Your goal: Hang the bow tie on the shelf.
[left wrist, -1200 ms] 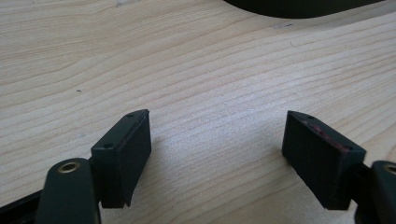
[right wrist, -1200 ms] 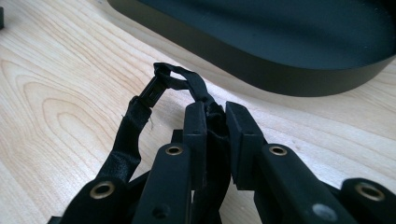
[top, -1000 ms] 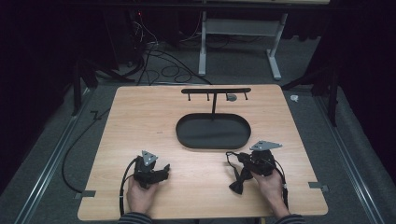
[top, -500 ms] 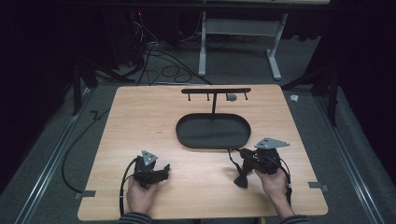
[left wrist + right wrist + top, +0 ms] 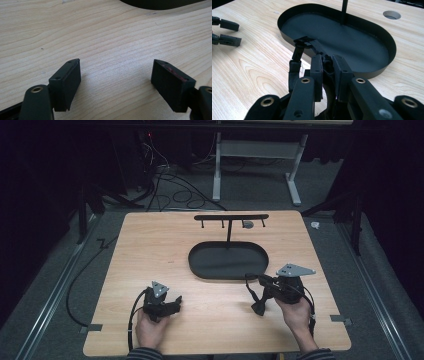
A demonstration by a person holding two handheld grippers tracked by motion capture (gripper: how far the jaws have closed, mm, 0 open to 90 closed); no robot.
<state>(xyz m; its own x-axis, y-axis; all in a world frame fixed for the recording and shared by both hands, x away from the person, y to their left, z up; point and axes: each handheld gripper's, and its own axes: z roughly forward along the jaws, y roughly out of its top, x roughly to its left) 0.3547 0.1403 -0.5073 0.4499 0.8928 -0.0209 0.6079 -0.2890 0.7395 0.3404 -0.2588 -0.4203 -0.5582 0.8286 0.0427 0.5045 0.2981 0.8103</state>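
Right hand-held gripper (image 5: 263,287) clenched on a black strap (image 5: 300,53) with a ring at its joint, lifted off the wooden surface (image 5: 150,245), just beside the near rim of the black oval tray (image 5: 200,267). Left hand-held gripper (image 5: 116,83) released, jaws spread wide over bare wood, well apart from the strap

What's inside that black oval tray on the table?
The tray looks bare inside, apart from a thin post rising from its far edge. In the right gripper view, the strap held in the right tool covers a bit of its near rim.
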